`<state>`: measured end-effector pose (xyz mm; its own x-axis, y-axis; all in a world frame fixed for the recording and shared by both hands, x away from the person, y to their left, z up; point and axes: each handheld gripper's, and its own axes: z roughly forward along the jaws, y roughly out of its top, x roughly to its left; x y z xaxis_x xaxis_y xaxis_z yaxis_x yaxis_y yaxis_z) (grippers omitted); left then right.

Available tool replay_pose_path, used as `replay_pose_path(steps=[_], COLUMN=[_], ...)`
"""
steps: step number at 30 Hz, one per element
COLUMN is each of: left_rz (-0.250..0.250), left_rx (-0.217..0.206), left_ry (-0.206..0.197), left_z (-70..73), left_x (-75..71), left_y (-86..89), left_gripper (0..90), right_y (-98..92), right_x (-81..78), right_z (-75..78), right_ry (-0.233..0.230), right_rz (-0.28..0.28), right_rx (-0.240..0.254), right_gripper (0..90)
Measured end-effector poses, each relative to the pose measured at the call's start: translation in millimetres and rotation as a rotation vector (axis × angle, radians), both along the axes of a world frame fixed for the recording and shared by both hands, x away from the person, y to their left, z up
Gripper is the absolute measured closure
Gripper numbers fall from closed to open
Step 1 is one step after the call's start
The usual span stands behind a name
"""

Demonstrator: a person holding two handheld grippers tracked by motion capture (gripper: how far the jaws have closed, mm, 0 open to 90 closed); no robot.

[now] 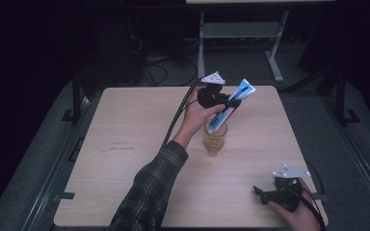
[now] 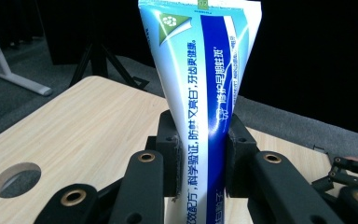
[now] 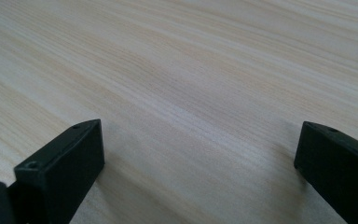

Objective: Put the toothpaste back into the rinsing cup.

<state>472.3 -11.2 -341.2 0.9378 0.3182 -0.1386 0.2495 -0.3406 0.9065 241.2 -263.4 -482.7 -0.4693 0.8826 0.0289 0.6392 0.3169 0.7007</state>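
the blue-and-white toothpaste tube (image 2: pixel 200 93) carries lines of chinese print running along its length, among them "科学验证" and "牙齿更健康", beside a green corner emblem with a white mark, while small dark lettering on the table (image 1: pixel 120 147) is too tiny to read.

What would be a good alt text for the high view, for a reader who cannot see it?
The left hand-held gripper holds a blue and white toothpaste tube tilted, its lower end in an amber glass standing on a light wooden table. The right hand-held gripper rests near the table's front right corner.
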Motion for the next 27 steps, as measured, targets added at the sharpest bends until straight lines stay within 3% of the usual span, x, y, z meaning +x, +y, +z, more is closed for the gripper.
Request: replay_pose_path(steps=[27], left_rz=[-0.005], left_rx=[0.024], left_ry=[-0.006], left_z=[-28.5], left_x=[-13.3], left_y=[9.8], left_gripper=[71.9], right_y=[0.0], right_x=[0.0], right_z=[0.0], right_ry=[-0.001], right_rz=[0.001], right_rx=[-0.001], right_gripper=[0.9])
